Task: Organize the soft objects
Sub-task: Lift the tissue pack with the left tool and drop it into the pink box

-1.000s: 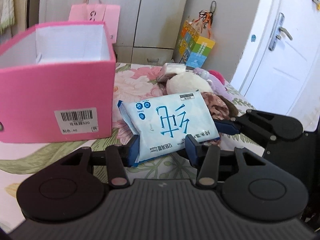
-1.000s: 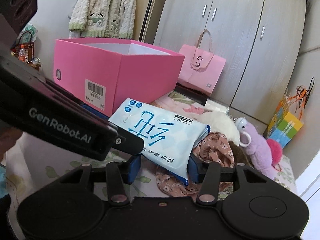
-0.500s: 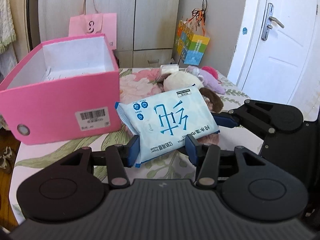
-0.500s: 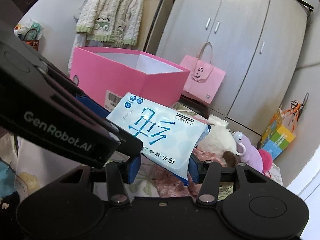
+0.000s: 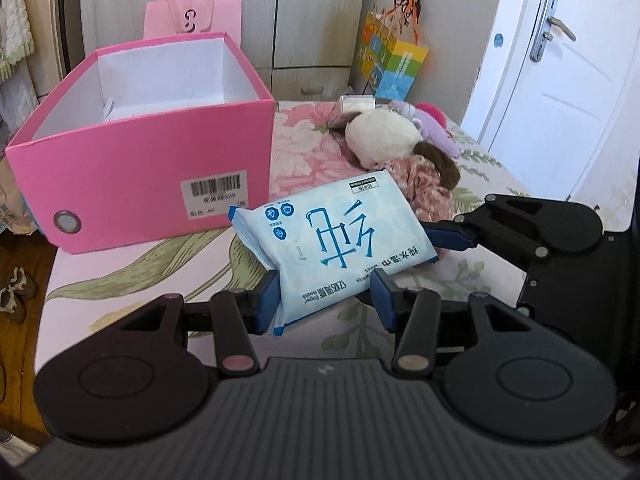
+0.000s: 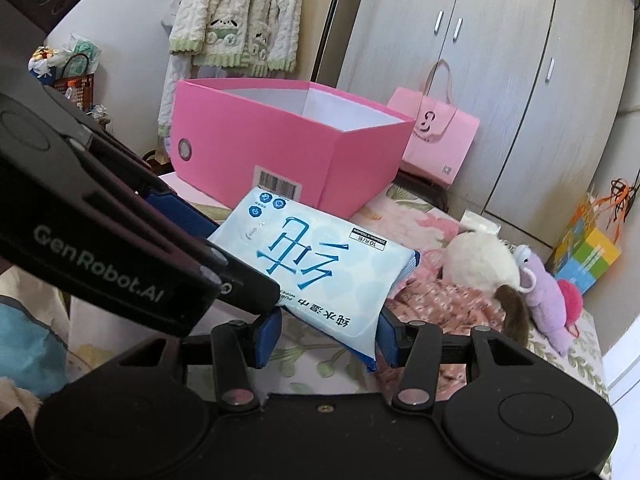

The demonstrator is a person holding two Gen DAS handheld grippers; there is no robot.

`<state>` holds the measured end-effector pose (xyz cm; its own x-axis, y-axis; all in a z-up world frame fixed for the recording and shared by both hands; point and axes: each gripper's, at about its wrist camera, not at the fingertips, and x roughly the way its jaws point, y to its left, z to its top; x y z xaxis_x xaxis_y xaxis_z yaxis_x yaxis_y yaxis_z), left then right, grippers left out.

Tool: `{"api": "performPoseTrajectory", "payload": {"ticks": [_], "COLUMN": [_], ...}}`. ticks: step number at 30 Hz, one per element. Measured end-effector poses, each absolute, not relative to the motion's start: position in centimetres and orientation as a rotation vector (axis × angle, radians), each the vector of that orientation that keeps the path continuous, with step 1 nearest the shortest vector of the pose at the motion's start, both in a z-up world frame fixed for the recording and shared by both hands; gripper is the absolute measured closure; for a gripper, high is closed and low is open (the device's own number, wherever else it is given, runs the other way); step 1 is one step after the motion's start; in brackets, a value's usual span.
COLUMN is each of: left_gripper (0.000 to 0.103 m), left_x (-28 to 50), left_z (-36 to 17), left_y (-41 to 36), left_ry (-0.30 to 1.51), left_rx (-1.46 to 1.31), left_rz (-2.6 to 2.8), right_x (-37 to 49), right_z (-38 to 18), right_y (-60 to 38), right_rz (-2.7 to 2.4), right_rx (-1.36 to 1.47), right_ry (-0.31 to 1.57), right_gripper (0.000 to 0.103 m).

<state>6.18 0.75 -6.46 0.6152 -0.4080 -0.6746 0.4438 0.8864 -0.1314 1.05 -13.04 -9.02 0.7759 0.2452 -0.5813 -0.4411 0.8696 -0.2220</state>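
Lifted since earlier, the pale-blue soft wipes pack (image 5: 336,240) hangs clenched in both grippers' (image 5: 325,300) (image 6: 329,338) jaws; next, carry it over the open pink cardboard box (image 5: 140,184) at upper left.

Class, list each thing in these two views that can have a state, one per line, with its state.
Wipes pack: sealed, held clear of the bed by both grippers.
Left gripper: shut on the pack.
Right gripper: shut on the pack.
Pink box: open-topped, upright.
Door: closed.
Wardrobe: doors closed.

Floral bed (image 5: 168,276): pink box (image 5: 160,176), plush toys (image 5: 384,136).
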Motion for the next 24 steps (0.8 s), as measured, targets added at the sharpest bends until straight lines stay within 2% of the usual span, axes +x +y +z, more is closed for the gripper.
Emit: {"api": "performPoseTrajectory", "payload": {"ticks": [15,24], "left_gripper": [0.056,0.057], "left_x": [2.9,3.6], "left_z": [-1.2,2.3], "left_y": [4.2,5.5], "left_ry": [0.747,0.659], "left_rx": [0.118,0.142], "left_rz": [-0.495,-0.49], "right_x": [-1.9,-1.6], "right_z": [-4.3,-1.2], "right_y": [-9.7,-8.5], "right_rz": [0.387,0.386], "right_rx": [-0.371,-0.397], "right_ry": [0.563,0.472], "right_gripper": [0.048,0.048]}}
